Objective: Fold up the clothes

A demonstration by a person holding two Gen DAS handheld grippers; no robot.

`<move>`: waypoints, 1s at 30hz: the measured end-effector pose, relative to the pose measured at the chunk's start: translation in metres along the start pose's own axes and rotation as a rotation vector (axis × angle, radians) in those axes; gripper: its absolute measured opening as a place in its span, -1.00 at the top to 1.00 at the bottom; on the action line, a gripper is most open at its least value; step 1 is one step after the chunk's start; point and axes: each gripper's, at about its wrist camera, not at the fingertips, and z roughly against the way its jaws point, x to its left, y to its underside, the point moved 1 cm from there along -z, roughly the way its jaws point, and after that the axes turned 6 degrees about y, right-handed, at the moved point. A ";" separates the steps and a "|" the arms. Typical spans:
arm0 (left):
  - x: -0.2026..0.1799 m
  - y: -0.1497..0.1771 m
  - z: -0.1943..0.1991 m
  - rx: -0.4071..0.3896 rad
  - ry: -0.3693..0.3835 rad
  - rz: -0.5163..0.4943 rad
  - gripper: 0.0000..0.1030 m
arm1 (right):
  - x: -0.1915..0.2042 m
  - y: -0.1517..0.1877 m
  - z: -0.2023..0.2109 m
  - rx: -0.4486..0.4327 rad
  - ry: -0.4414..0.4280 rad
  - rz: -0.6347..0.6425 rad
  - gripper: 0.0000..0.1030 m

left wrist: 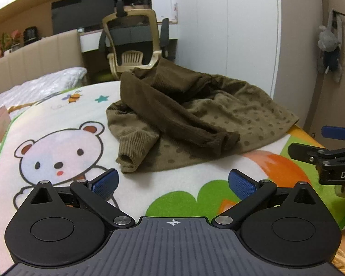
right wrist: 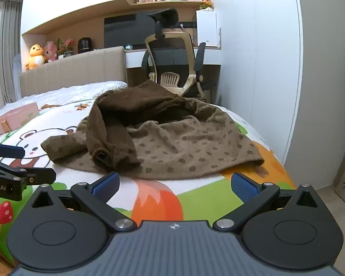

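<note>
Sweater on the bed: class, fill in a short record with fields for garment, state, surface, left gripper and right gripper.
garment: brown dotted sweater
state: crumpled, unfolded, one dark sleeve draped across it
surface: cartoon bear blanket on the bed
left gripper: jaws open, empty, short of the sweater
right gripper: jaws open, empty, near the hem

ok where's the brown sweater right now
The brown sweater lies crumpled on the cartoon blanket, ahead of both open tongs and in front of the desk chair.
</note>
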 end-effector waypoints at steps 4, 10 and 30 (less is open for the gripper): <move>-0.002 0.001 0.000 0.002 -0.016 -0.006 -1.00 | 0.003 -0.002 -0.002 0.002 -0.002 0.010 -1.00; 0.003 0.000 0.003 -0.001 -0.002 0.025 -1.00 | 0.007 -0.001 -0.002 -0.025 -0.015 -0.002 -1.00; 0.009 0.002 0.002 0.022 -0.004 0.058 -1.00 | 0.008 0.000 -0.005 0.004 -0.028 -0.009 -1.00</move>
